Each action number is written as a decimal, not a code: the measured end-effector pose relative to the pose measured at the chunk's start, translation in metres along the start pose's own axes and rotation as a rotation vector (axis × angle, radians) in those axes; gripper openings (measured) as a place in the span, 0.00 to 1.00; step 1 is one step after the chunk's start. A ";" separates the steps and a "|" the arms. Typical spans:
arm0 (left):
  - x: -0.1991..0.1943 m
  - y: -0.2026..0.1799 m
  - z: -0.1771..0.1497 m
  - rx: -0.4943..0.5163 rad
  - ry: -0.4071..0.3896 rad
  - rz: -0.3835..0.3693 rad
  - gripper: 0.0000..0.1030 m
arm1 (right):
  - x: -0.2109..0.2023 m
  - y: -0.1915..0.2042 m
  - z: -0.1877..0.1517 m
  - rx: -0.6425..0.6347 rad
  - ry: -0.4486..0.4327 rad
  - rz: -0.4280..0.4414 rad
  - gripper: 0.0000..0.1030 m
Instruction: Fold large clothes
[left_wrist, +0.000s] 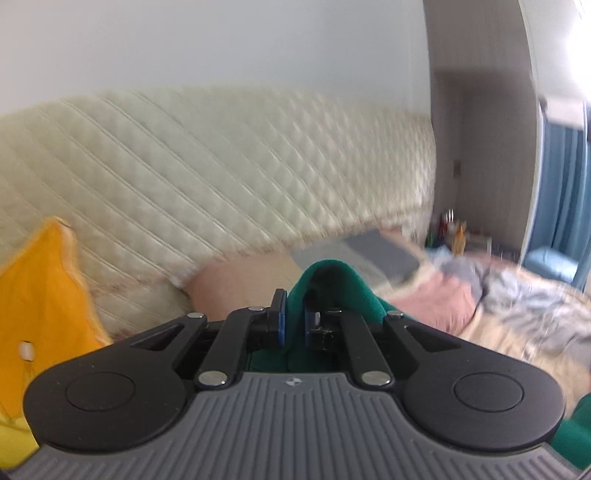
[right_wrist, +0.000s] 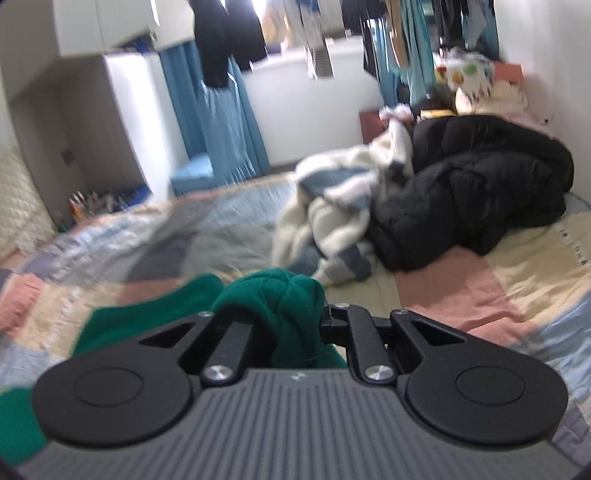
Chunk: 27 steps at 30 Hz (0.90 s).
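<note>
Right wrist view shows the bed (right_wrist: 498, 280) filling the room's floor, its patchwork cover in pink, cream and blue, with a black padded coat (right_wrist: 480, 184) heaped toward the far right corner and a white-and-blue blanket (right_wrist: 332, 206) crumpled beside it. Clothes hang along the far wall by blue curtains. A quilted cream headboard (left_wrist: 221, 166) runs along the bed's edge in the left wrist view, with a yellow cushion (left_wrist: 37, 295) at its near end.

The green garment (right_wrist: 280, 295) hangs between my two tongs, trailing onto the cover near the bed's near edge. It looks like soft, thick knit: light, floppy, not slippery, so it should drape and need pulling taut. I'd judge corners or hems the best holds.

My right tongs (right_wrist: 295, 325) are clamped on a bunched wad of it; my left tongs (left_wrist: 293, 325) pinch a fold.
</note>
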<state>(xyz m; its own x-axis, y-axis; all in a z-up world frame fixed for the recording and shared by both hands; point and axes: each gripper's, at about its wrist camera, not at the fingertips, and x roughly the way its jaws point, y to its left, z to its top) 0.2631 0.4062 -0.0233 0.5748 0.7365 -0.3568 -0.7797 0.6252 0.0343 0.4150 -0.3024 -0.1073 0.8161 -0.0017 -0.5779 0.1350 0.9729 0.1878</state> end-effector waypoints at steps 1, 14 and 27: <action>0.022 -0.012 -0.008 0.019 0.021 0.003 0.10 | 0.018 -0.001 -0.001 -0.001 0.017 -0.008 0.12; 0.230 -0.137 -0.098 0.220 0.276 0.070 0.11 | 0.189 -0.015 -0.055 0.004 0.278 -0.008 0.14; 0.230 -0.154 -0.100 0.261 0.358 0.058 0.37 | 0.165 -0.009 -0.044 0.033 0.249 -0.008 0.23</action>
<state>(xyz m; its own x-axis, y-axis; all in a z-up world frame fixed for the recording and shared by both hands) 0.4902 0.4532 -0.2039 0.3741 0.6648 -0.6466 -0.6926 0.6639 0.2819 0.5237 -0.3013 -0.2395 0.6519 0.0518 -0.7566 0.1624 0.9650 0.2061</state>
